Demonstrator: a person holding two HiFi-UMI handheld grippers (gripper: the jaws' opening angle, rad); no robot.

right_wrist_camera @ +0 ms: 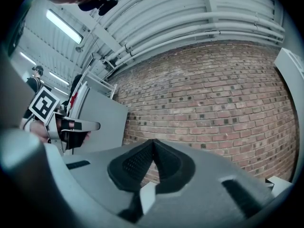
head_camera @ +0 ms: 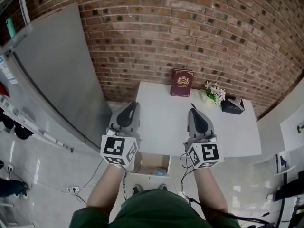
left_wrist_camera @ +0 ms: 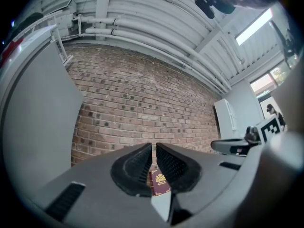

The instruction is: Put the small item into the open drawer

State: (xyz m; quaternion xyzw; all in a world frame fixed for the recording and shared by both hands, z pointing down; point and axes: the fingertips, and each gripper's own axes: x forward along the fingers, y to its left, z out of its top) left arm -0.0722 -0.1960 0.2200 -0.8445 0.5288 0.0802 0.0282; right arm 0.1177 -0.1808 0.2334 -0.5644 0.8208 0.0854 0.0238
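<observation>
A maroon booklet (head_camera: 182, 82) with a gold crest leans against the brick wall at the back of the white table (head_camera: 156, 127). The same booklet (left_wrist_camera: 159, 183) shows through the thin slit between my left gripper's jaws. Under the table's front edge a drawer (head_camera: 153, 164) stands pulled out, with a small blue thing at its near right corner. My left gripper (head_camera: 135, 104) (left_wrist_camera: 153, 147) hovers over the table's left front, jaws almost together and empty. My right gripper (head_camera: 192, 110) (right_wrist_camera: 153, 141) hovers over the middle front, shut with nothing in it.
A small pot of white flowers (head_camera: 214, 93) and a black box (head_camera: 232, 105) sit at the table's back right. A tall grey cabinet (head_camera: 57, 75) stands to the left. Cables and a power strip (head_camera: 72, 190) lie on the floor.
</observation>
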